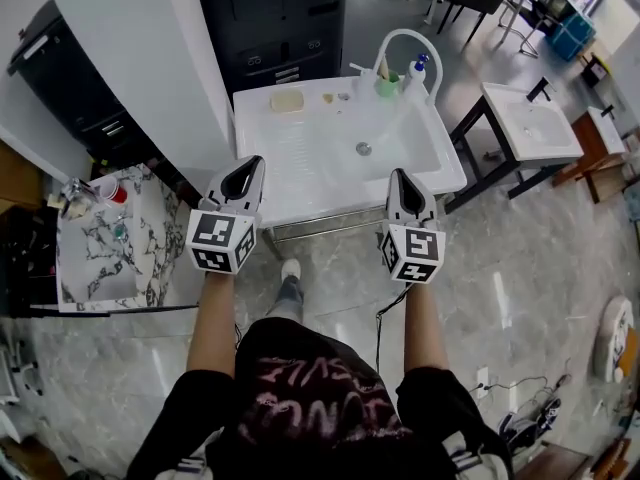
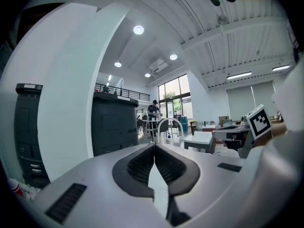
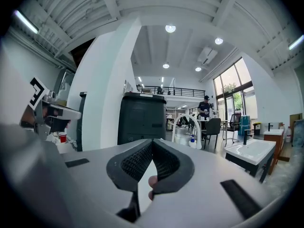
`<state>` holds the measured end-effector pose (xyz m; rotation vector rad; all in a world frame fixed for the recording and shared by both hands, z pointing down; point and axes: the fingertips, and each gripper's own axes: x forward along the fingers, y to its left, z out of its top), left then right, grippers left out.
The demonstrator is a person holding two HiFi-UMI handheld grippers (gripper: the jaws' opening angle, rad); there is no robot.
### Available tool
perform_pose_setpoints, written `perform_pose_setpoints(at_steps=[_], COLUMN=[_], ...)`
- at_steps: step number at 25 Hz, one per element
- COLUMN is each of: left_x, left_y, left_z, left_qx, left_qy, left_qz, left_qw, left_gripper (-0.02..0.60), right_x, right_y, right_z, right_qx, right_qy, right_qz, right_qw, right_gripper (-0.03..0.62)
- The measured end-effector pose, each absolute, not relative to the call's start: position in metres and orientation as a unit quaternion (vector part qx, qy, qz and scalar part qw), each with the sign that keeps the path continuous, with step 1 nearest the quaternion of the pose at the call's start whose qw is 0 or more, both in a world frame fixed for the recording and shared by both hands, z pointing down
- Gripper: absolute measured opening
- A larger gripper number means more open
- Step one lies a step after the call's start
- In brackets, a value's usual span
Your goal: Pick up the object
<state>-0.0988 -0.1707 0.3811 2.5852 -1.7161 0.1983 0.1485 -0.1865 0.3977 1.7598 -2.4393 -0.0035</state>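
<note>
A white sink table stands in front of me. At its back edge lie a pale yellow sponge and a small brown bit. A green cup and a blue-capped bottle stand under the arched white faucet. My left gripper hovers over the sink's near left edge, shut and empty. Over the near right edge my right gripper is also shut with nothing in it. Both are well short of the sponge.
A black cabinet stands behind the sink, beside a white column. At the left a marble-topped table carries a red cup and clutter. A second white basin is at the right, with chairs beyond.
</note>
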Motion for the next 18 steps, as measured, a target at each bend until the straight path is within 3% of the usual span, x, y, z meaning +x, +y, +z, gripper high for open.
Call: perform_pose_setpoints(at_steps=[18], left_x=[-0.128], left_y=[-0.391], left_z=[0.401], left_qx=[0.853], left_qy=[-0.515], left_qz=[0.078], left_qw=[0.037], left_gripper=[0.017], right_x=[0.101], right_y=[-0.391], right_z=[0.394], right_qx=[0.601], right_qy=[-0.797], right_qz=[0.012], right_qw=[0.059], right_gripper=[0.014])
